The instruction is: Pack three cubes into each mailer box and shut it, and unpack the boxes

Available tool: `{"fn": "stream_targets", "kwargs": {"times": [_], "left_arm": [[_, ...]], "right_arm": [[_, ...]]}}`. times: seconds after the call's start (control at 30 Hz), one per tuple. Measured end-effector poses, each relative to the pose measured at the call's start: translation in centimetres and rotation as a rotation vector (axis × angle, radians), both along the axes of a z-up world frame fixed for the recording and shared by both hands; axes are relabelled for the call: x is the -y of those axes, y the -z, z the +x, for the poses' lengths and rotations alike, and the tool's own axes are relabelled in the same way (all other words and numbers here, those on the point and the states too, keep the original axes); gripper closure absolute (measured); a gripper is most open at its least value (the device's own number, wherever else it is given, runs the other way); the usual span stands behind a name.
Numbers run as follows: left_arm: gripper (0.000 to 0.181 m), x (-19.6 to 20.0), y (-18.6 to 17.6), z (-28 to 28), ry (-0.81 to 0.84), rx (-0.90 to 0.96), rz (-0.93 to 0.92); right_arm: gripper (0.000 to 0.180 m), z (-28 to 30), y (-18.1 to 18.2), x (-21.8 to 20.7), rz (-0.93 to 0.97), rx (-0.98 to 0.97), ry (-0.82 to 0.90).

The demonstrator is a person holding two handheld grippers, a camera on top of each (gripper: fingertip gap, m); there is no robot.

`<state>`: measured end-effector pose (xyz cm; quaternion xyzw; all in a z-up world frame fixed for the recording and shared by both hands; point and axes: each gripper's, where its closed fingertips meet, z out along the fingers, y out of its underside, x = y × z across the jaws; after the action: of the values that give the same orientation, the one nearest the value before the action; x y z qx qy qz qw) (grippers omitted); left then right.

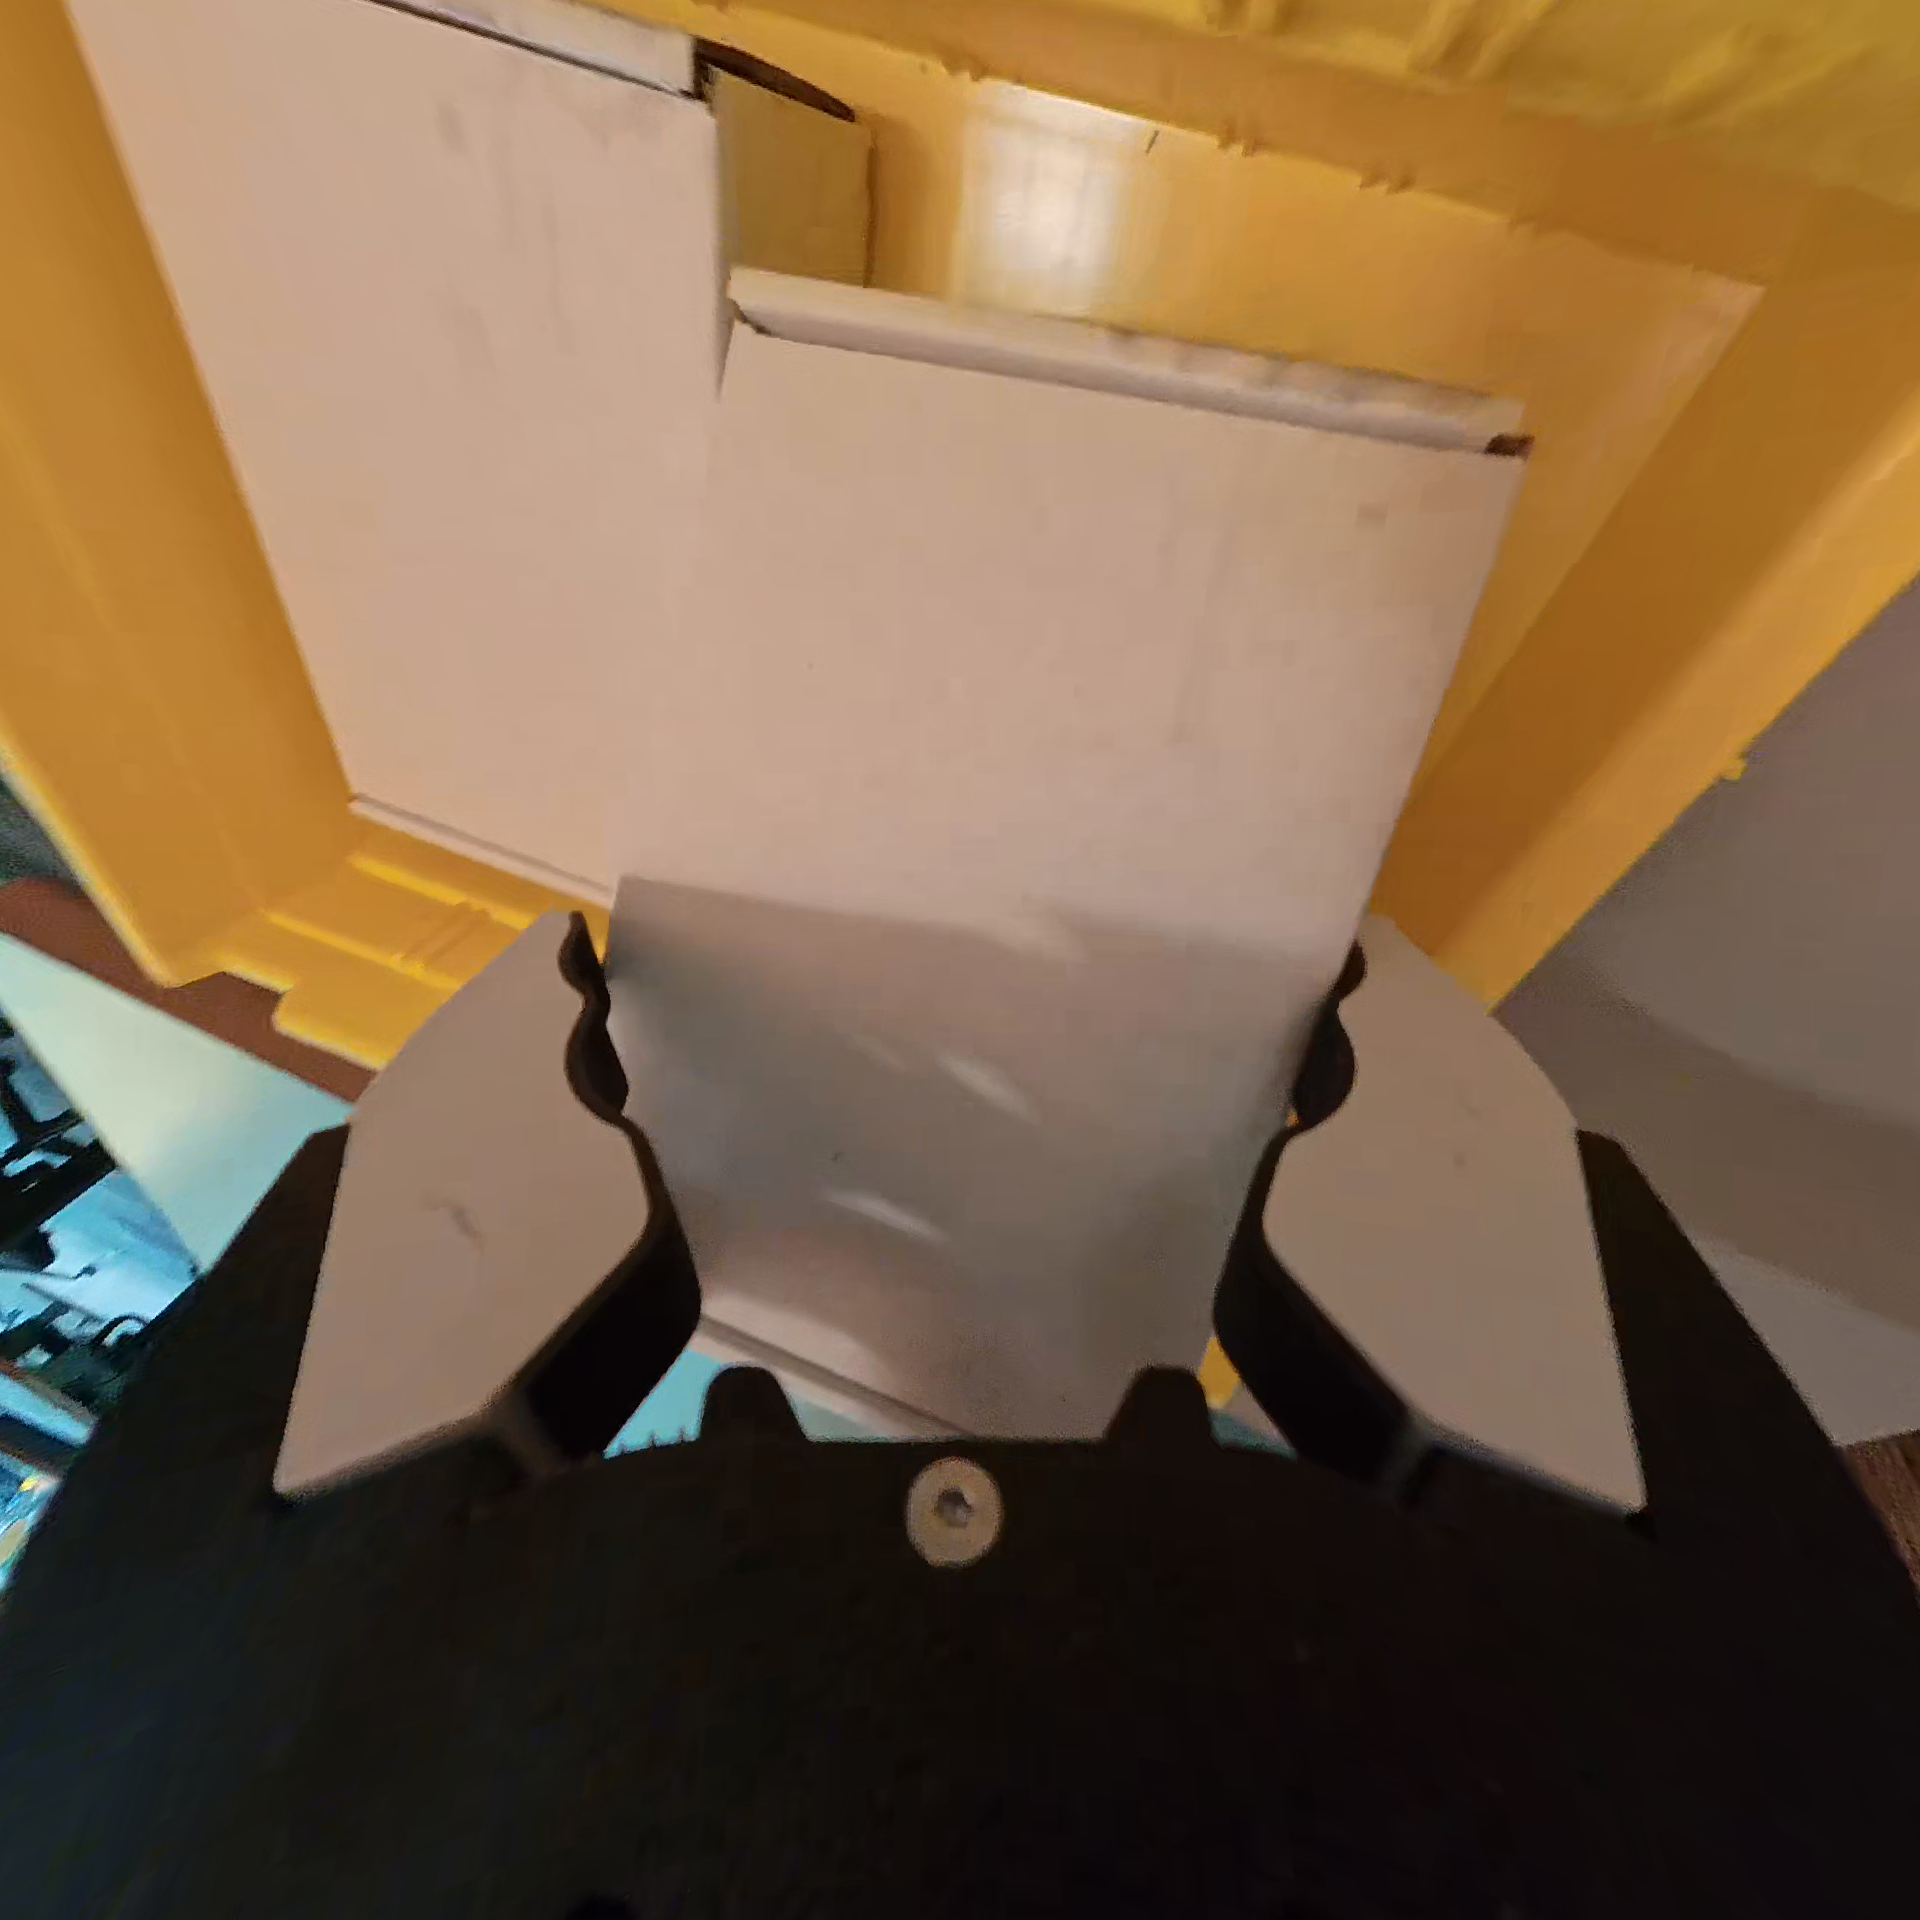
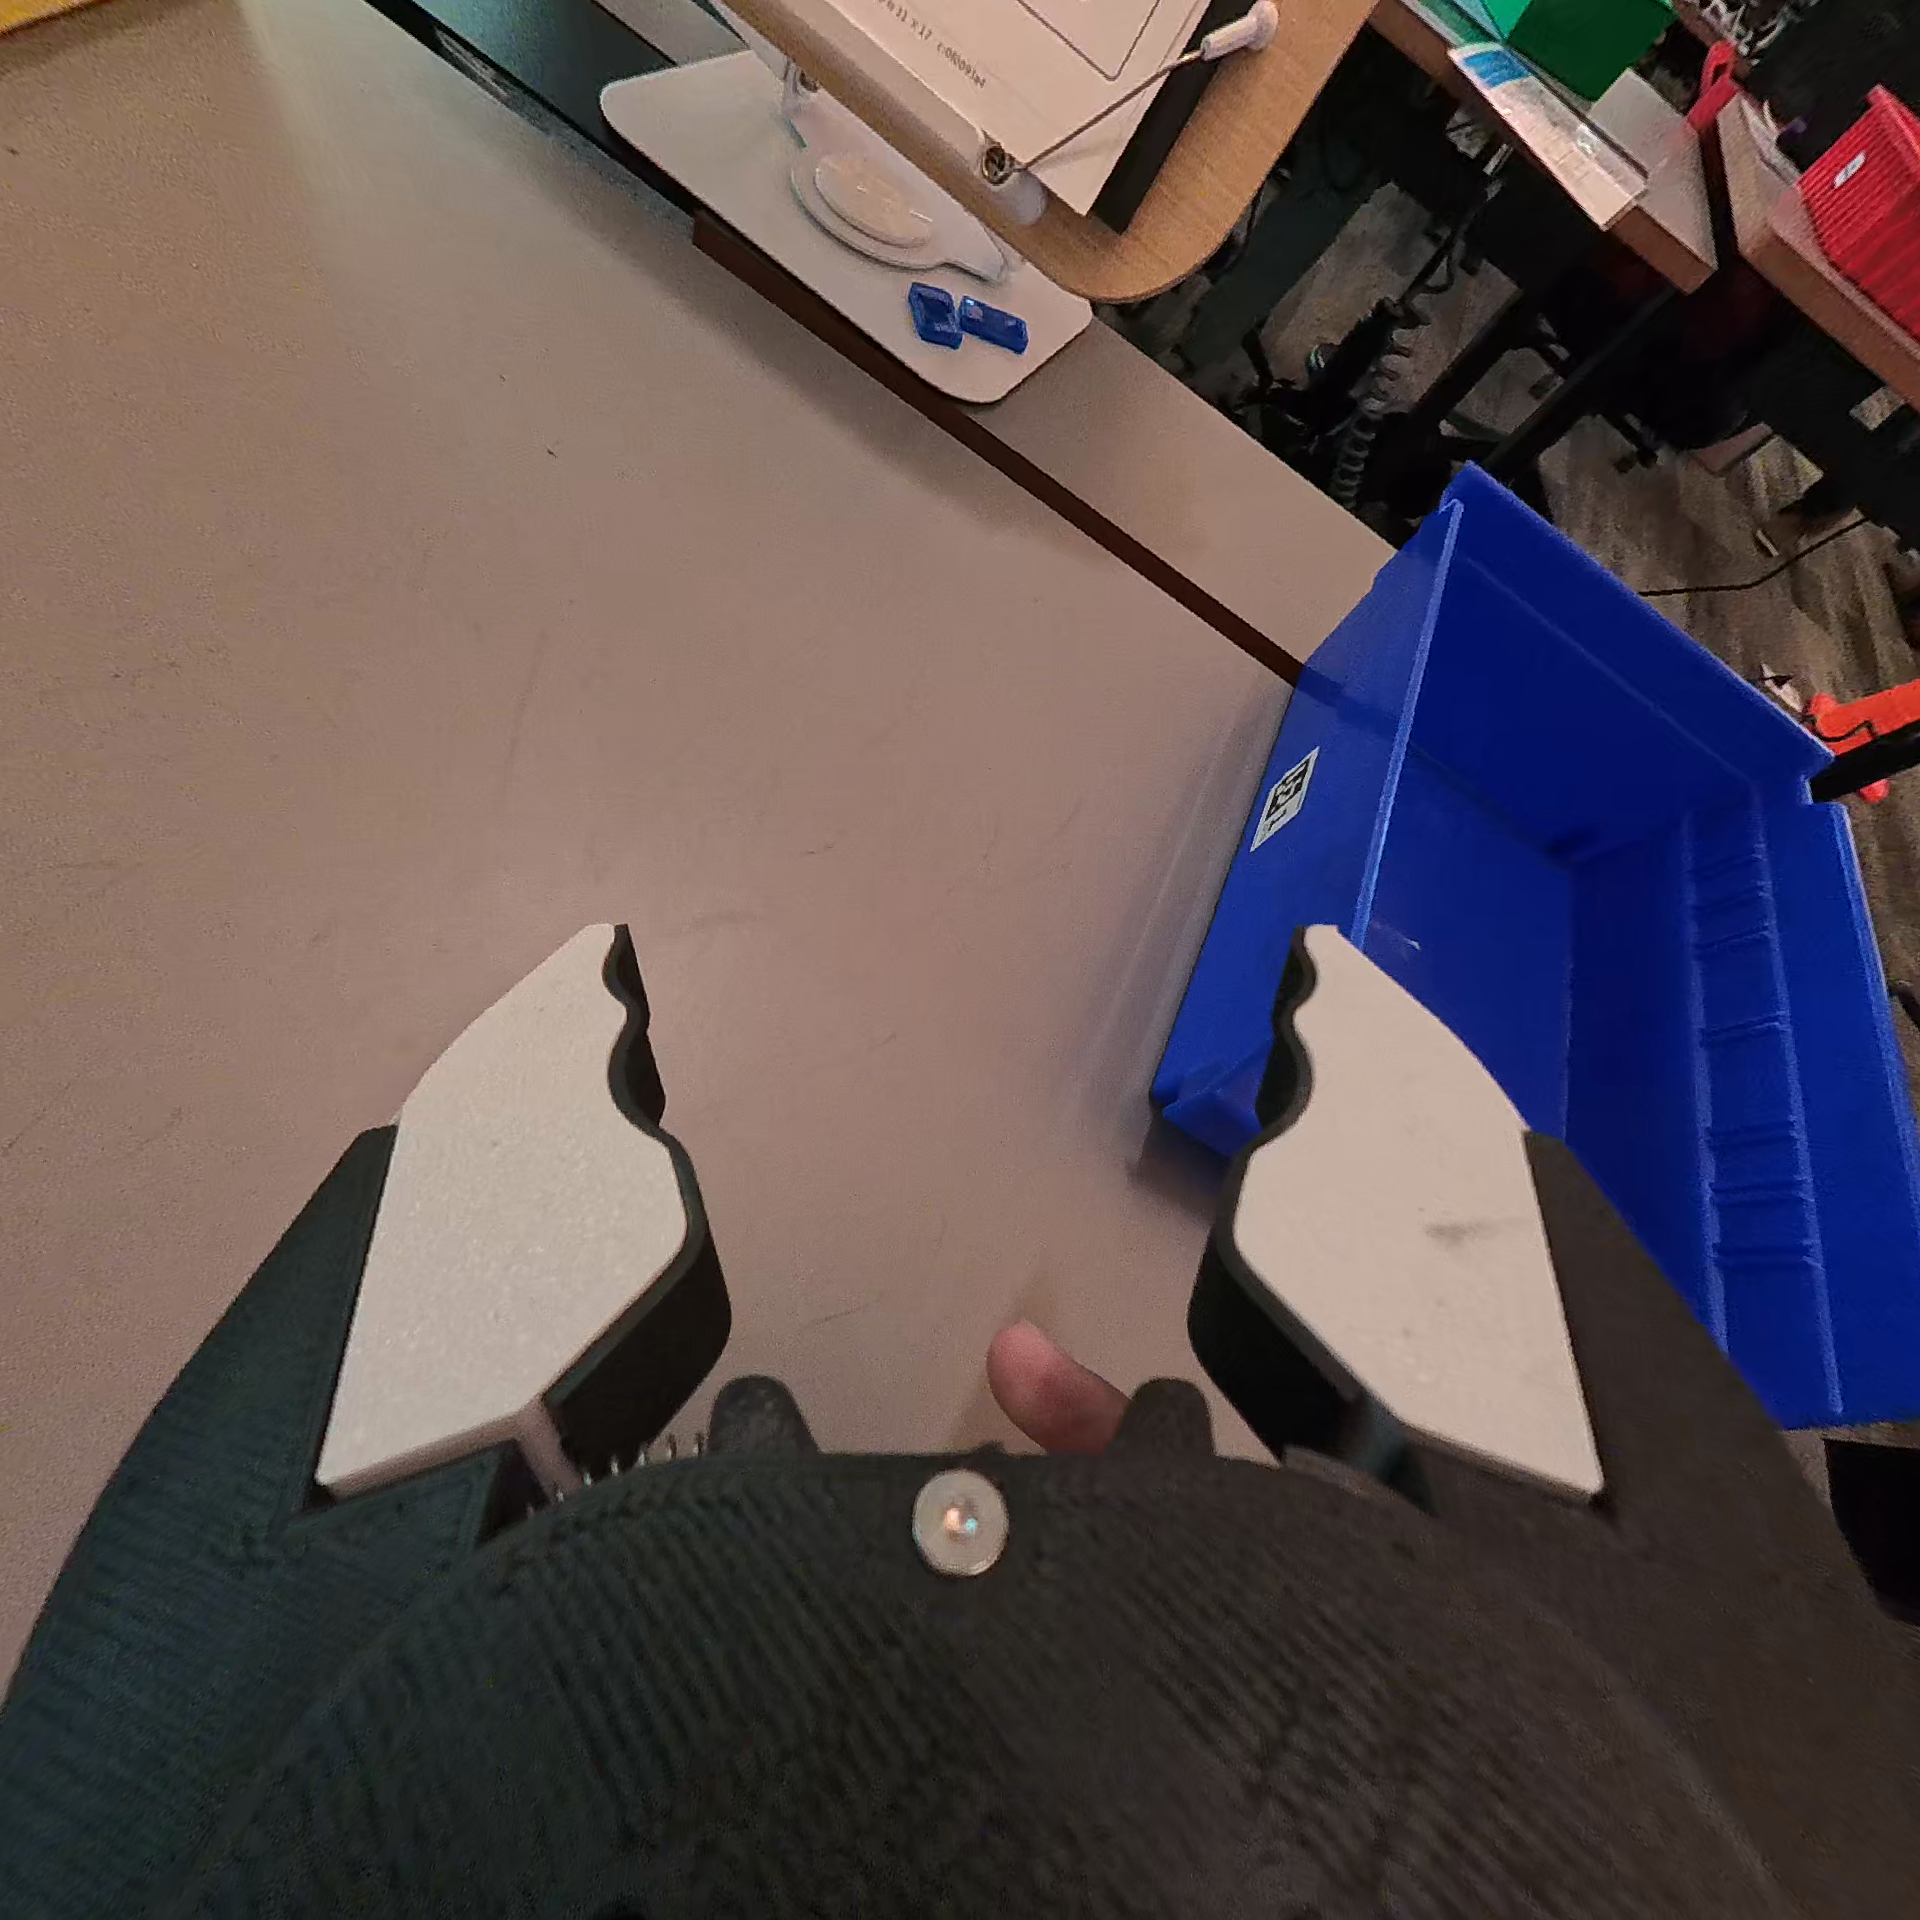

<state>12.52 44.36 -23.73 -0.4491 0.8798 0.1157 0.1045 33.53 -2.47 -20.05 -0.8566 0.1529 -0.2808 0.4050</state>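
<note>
In the left wrist view my left gripper [image 1: 966,966] is shut on a closed white mailer box [image 1: 1060,665], with a finger against each of its sides. It holds the box over a yellow bin [image 1: 1621,582]. A second white mailer box [image 1: 416,416] lies in the bin to the left, behind the held one. In the right wrist view my right gripper [image 2: 961,966] is open and empty above the grey table [image 2: 520,623]. An empty blue bin [image 2: 1621,935] stands just to its right. No cubes are in view.
A white stand base [image 2: 727,145] with two small blue pieces [image 2: 966,317] sits at the table's far edge. Beyond the edge are other desks, a red crate [image 2: 1860,197] and cables on the floor. A fingertip shows under the right gripper. One gripper's finger ends stand about 50 cm off the other's.
</note>
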Motion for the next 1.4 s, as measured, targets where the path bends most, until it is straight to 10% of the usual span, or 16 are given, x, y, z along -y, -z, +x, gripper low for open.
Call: {"fn": "stream_targets", "kwargs": {"times": [0.13, 0.2, 0.37, 0.8, 1.4], "left_arm": [[0.067, 0.6, -3.0, 0.2, 0.005, 0.031, 0.032], [0.123, 1.6, -4.4, 0.5, 0.056, 0.069, 0.021], [0.142, 2.2, -3.8, -0.2, -0.018, 0.103, -0.024], [0.092, 0.7, -1.3, -1.4, -0.09, 0.175, -0.071], [0.034, -2.3, 3.0, -1.5, -0.008, -0.34, 0.144]], "right_arm": [[0.066, -0.1, -0.2, 0.2, 0.007, -0.006, -0.005], [0.067, -0.1, -0.4, 0.3, 0.02, -0.007, -0.007], [0.068, -0.8, -0.2, -0.1, 0.012, -0.029, -0.041], [0.071, -1.4, -0.2, 0.2, 0.003, -0.04, -0.087], [0.071, -0.5, 4.8, 0.0, -0.128, -0.119, -0.088]]}}
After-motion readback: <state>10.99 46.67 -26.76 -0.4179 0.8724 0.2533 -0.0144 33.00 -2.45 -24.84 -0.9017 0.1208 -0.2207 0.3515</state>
